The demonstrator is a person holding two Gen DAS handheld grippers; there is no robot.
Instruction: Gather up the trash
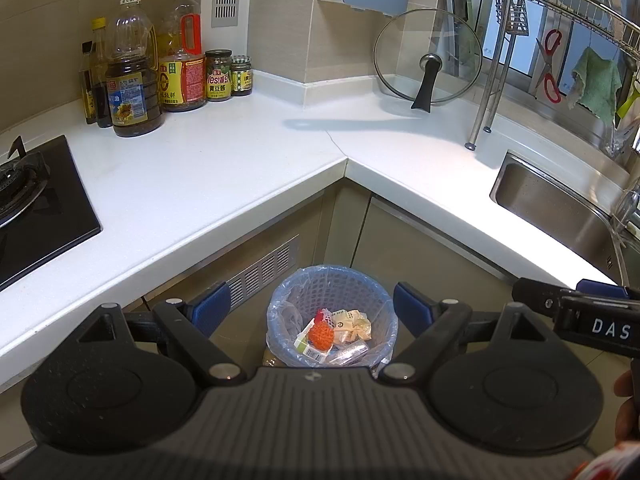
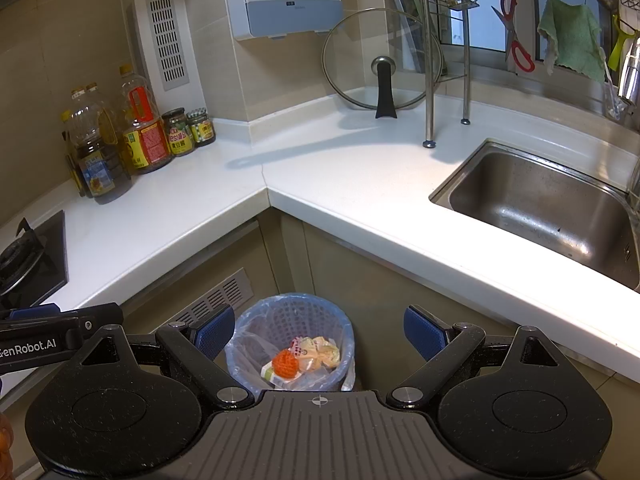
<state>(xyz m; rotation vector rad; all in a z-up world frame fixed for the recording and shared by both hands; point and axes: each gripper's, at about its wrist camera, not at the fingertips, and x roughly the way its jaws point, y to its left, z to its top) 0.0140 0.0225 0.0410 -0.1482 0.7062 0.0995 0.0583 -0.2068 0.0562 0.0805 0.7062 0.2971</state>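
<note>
The bin [image 1: 332, 316] stands on the floor in the inside corner of the counter [image 1: 224, 184], and everything here is placed from it. The trash [image 1: 334, 334] lies in its liner: an orange net ball, a carton, crumpled wrappers and a silvery packet. No loose trash shows on the counter beside the bin.

The left gripper [image 1: 310, 310] hangs above the bin, jaws spread wide and empty, the bin's mouth showing between them. The right gripper [image 2: 320, 330] hangs above it too, jaws likewise apart and empty, with the bin centred a little left of its midline.

Neither arm looks clearly nearer; the bin lies straight down and ahead of both. The round mouth gives no long axis, so any next move, I judge, turns on the liner rim
</note>
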